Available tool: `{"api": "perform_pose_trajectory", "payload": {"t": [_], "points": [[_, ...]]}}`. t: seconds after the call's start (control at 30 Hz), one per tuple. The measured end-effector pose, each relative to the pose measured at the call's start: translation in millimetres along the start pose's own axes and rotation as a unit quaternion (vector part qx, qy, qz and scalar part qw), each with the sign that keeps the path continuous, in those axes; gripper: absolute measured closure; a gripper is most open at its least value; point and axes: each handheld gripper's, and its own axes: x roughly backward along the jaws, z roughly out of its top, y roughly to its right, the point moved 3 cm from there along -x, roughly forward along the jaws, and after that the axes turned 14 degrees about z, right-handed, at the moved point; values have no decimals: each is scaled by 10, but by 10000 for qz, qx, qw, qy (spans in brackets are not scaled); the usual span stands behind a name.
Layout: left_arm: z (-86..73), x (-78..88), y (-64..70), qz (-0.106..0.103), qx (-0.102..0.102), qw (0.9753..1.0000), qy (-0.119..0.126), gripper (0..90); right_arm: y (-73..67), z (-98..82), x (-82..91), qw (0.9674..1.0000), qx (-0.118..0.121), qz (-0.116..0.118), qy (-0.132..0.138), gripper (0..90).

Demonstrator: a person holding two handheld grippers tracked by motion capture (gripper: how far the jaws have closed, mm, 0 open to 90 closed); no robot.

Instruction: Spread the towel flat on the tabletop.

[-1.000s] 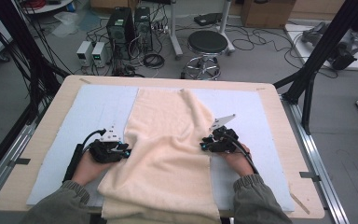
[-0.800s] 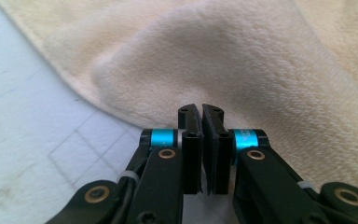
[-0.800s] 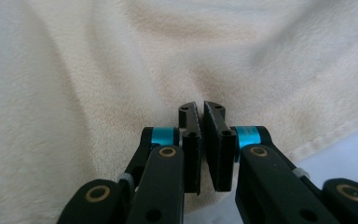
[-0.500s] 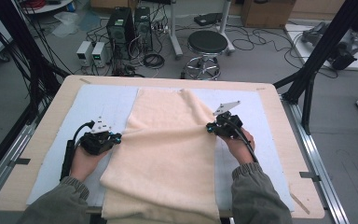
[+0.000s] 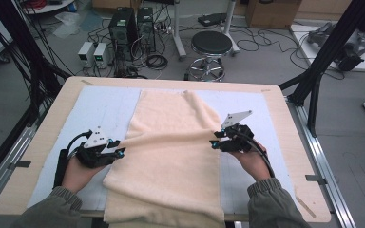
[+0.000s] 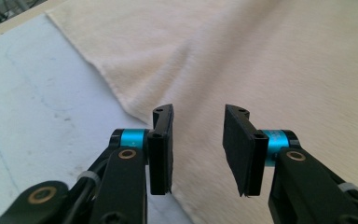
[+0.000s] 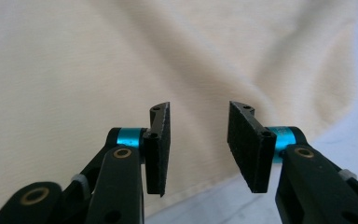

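Note:
A cream towel (image 5: 171, 142) lies lengthwise on the white mat (image 5: 100, 109), and its near end hangs over the table's front edge. A low ridge crosses the towel between the two grippers. My left gripper (image 5: 120, 148) hovers over the towel's left edge. Its jaws have just been opening and stand apart with nothing between them (image 6: 198, 144), the towel (image 6: 261, 60) lying below. My right gripper (image 5: 214, 137) hovers at the towel's right edge. Its jaws have also just been opening and hold nothing (image 7: 198, 144), with the towel (image 7: 98, 60) underneath.
The wooden table (image 5: 47, 137) has metal rails along both sides. Beyond its far edge stand a black stool (image 5: 211, 43), computer towers (image 5: 128, 23) and loose cables on the floor. A black frame post (image 5: 323, 61) slants at the right.
Both hands have risen a little and both pairs of jaws have opened, letting go of the towel's edges. A ridge now runs across the towel between the grippers.

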Motion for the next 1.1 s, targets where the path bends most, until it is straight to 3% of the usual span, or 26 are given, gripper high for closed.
{"api": "perform_pose_trajectory", "payload": {"t": [0.07, 0.13, 0.3, 0.37, 0.43, 0.5, 0.57, 0.63, 0.67, 0.8, 0.83, 0.9, 1.0, 1.1], "points": [[-40, 35, 66, -126, -108, 9999, 4, 606, -167, 6, 12, 9997, 227, 53, 123, 591], [-99, 22, 127, -228, -208, 9995, -74, 580, -292, -38, -28, 9993, 290, 219, 55, 578], [-287, -128, 227, -582, -420, 9957, -591, 553, -485, -263, -228, 9979, 294, 574, -49, 547], [-313, -149, 232, -753, -338, 9950, -568, 604, -531, -331, -327, 9967, 244, 765, -149, 532], [-303, -149, 235, -810, -394, 9944, -556, 715, -557, -369, -426, 9950, 279, 902, -336, 538], [-278, -163, 260, -807, -466, 9939, -597, 801, -562, -388, -508, 9931, 353, 966, -558, 591], [-235, -194, 275, -679, -520, 9943, -633, 850, -537, -369, -506, 9906, 367, 1212, -521, 837], [-188, -248, 273, -551, -477, 9954, -625, 857, -503, -350, -516, 9880, 319, 1400, -569, 854], [-160, -277, 259, -477, -397, 9961, -619, 859, -488, -334, -513, 9883, 356, 1354, -606, 855], [10, -392, 145, -50, -139, 9990, -426, 862, -354, -240, -432, 9949, 445, 740, -526, 856], [63, -419, 113, 27, -4, 9995, -324, 862, -267, -214, -384, 9972, 316, 512, -438, 855], [139, -472, 83, 53, 164, 9994, -291, 859, -111, -185, -337, 9991, 103, 318, -250, 840], [196, -485, 63, 149, 237, 9994, -194, 788, 5, -161, -335, 9997, -78, 169, -181, 720], [172, -405, 30, 133, 260, 9994, -176, 681, -61, -144, -301, 9997, -22, 217, -59, 654]]}}
